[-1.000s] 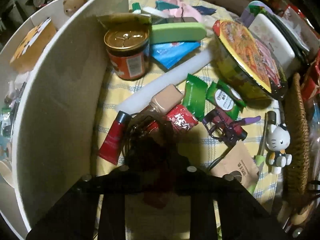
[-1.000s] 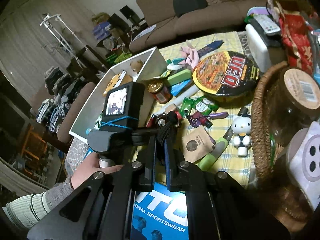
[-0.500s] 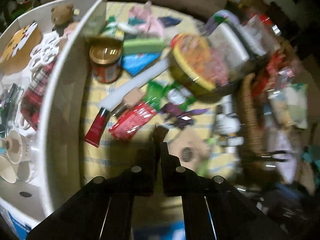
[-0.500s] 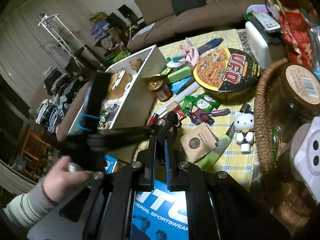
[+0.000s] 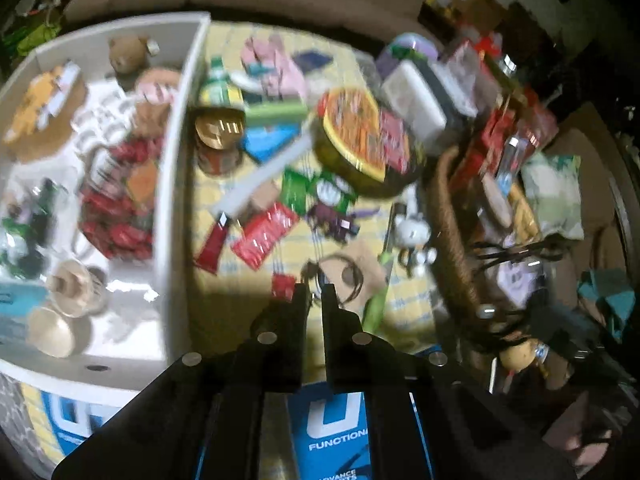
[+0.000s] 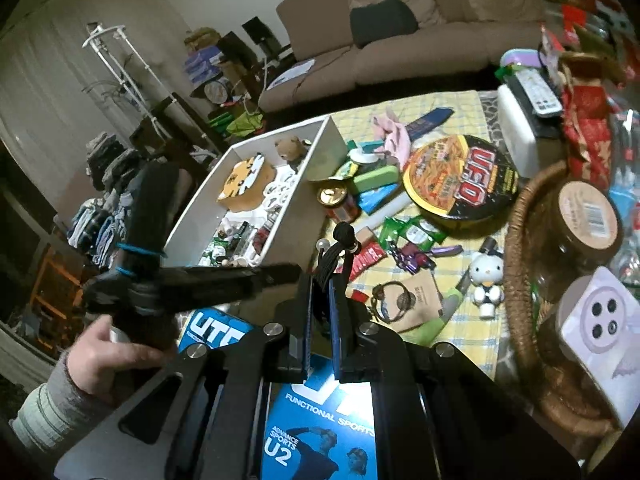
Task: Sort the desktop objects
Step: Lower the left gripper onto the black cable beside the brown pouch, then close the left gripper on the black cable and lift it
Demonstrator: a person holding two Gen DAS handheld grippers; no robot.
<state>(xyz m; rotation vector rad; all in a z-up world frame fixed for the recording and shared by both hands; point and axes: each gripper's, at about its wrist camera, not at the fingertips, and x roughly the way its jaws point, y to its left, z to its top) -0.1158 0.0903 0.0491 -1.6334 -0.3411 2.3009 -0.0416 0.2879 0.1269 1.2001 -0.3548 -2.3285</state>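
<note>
My left gripper (image 5: 315,294) is shut with nothing visible between its fingers, raised above the table's near edge; it also shows in the right wrist view (image 6: 292,272). A dark hair tie (image 5: 347,276) lies on a brown paper packet (image 6: 414,300) just ahead of it. My right gripper (image 6: 320,280) is shut on a black corded bundle (image 6: 340,248) that sticks up from the fingers. The white sorting box (image 5: 172,184) at the left holds toys, cups and red packets. Loose items on the yellow cloth include a red tube (image 5: 212,242), a red snack packet (image 5: 266,234) and a gold-lidded jar (image 5: 219,130).
A large noodle bowl (image 6: 460,178) sits mid-table. A wicker basket (image 6: 520,248) with jars stands at the right. A white cat figure (image 6: 486,276) and a green pen (image 6: 436,320) lie by the basket. A blue sportswear package (image 6: 320,432) lies under the grippers.
My left gripper has pulled up and back from low over the cloth. The dark hair tie that lay right before it near the red tube now lies on the brown packet. The right gripper stays put.
</note>
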